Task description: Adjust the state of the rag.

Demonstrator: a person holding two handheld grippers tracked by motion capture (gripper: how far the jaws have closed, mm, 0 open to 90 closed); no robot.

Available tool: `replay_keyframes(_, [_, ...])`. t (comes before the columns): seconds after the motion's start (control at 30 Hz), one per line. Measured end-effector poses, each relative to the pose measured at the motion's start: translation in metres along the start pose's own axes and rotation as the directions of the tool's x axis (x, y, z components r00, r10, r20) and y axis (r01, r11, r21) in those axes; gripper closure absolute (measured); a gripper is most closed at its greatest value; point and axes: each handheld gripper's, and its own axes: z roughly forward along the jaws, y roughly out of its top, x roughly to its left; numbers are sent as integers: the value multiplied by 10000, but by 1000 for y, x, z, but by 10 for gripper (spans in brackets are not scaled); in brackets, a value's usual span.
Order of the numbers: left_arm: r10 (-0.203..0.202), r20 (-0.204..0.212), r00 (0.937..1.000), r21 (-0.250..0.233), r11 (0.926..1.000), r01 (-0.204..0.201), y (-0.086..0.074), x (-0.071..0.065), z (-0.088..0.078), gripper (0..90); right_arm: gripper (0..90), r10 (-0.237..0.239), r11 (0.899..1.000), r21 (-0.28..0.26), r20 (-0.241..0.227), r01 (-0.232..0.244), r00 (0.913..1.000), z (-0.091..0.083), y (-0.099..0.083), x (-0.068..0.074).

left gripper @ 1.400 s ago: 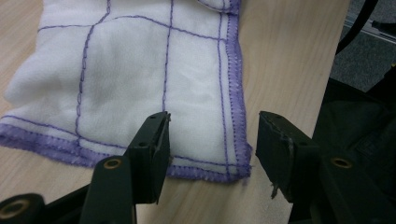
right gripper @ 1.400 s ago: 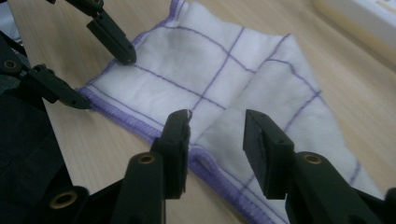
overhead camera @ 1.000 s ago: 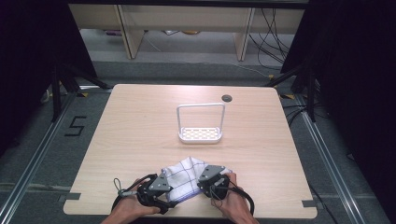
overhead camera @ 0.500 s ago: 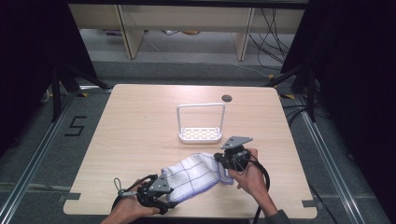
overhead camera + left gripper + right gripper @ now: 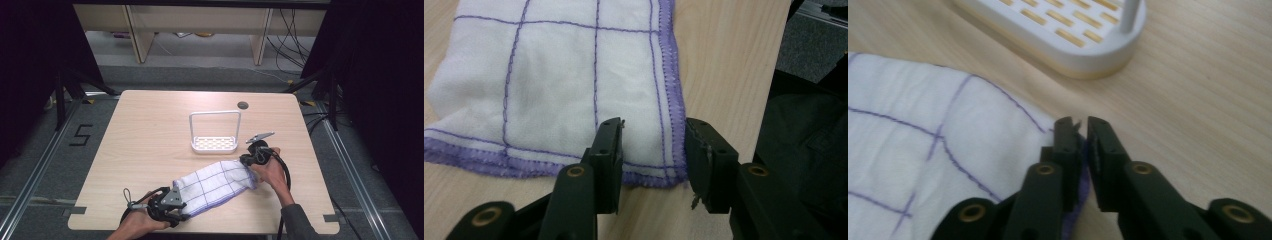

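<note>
A white slotted rack with a tall handle stands mid-table, near a round cable hole.

Lab-style recording bay, not a home or kitchen.

Pale wood surface with a cable grommet hole near its far edge stands on grey carpet floor; black curtains hang on both sides of the surface, metal floor rails run left and right of it, a taped "5" floor mark lies just left of it, loose cables trail behind it at the right, and bare wooden furniture legs stand beyond its far edge.
</note>
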Motion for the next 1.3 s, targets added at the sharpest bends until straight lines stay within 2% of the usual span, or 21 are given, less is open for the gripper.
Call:
replay_keyframes(0.1, [162,-77,9998,69,9998,-161,0,1,-1,673,665,-86,9993,-348,518,104,9986,-14,-1,0])
replay_keyframes(0.17, [184,-57,9998,79,9998,-184,0,1,0,692,656,-394,9957,-813,621,444,9973,-28,-4,0])
replay_keyframes(0.23, [250,-70,9997,76,9997,-249,1,2,0,740,651,-294,9957,-851,793,362,9964,-48,-7,8])
replay_keyframes(0.27, [274,-92,9996,63,9996,-273,1,2,0,763,650,-348,9951,-895,718,412,9968,-55,-11,11])
replay_keyframes(0.3, [303,-134,9995,42,9995,-302,1,1,0,789,651,-500,9899,-1284,802,601,9955,-60,-15,15])
replay_keyframes(0.43, [372,-208,9991,-24,9993,-373,2,1,-1,869,655,-638,9905,-1193,442,687,9970,-78,-35,31])
replay_keyframes(0.47, [372,-227,9990,-36,9993,-373,2,1,-1,874,656,-497,9931,-1052,316,528,9983,-80,-39,36])
replay_keyframes(0.63, [384,-283,9989,-207,9990,-390,3,2,-6,884,661,-716,9947,-726,102,722,9974,-83,-58,51])
replay_keyframes(0.67, [335,-225,9992,-332,9989,-342,3,4,-7,884,661,-885,9925,-836,157,895,9960,-80,-63,54])
replay_keyframes(0.7, [19,-177,9998,-560,9984,-29,3,3,-7,884,659,-837,9940,-702,77,840,9965,-79,-67,57])
replay_keyframes(0.73, [222,-126,9997,-485,9986,-228,3,5,-9,884,657,-1012,9933,-553,135,1018,9948,-78,-70,58])
replay_keyframes(0.77, [-225,-161,9996,-842,9962,211,3,3,-9,884,656,-1025,9941,-344,147,1029,9946,-78,-73,59])
replay_keyframes(0.8, [-315,-87,9995,-947,9950,305,3,3,-9,884,655,-892,9955,-299,209,898,9958,-77,-76,61])
replay_keyframes(0.87, [-226,-182,9996,-953,9952,207,4,3,-11,884,656,-827,9966,-14,181,828,9964,-76,-79,62])
replay_keyframes(0.9, [-256,-93,9996,-1004,9946,246,4,3,-10,884,658,-996,9950,-41,321,998,9945,-74,-81,60])
replay_keyframes(0.93, [-211,-61,9998,-958,9952,204,5,4,-11,884,660,-1104,9939,-28,374,1106,9932,-72,-81,59])
replay_keyframes(0.97, [70,-137,9999,-708,9975,-79,5,5,-13,884,677,-1069,9940,-165,443,1077,9933,-69,-82,59])
replay_keyframes(1.03, [-448,-71,9990,-1121,9927,437,4,3,-11,884,760,-1233,9923,-52,453,1236,9913,-65,-79,57])
replay_keyframes(1.1, [-295,-109,9995,-1108,9934,281,5,4,-13,885,858,-1487,9884,-225,536,1501,9874,-60,-78,54])
replay_keyframes(1.2, [-307,-158,9994,-1283,9913,284,6,7,-20,885,883,-1899,9810,-274,619,1919,9798,-66,-71,51])
replay_keyframes(1.3, [-373,-240,9990,-1597,9866,330,8,10,-31,885,885,-1967,9778,-632,546,1999,9790,-82,-60,53])
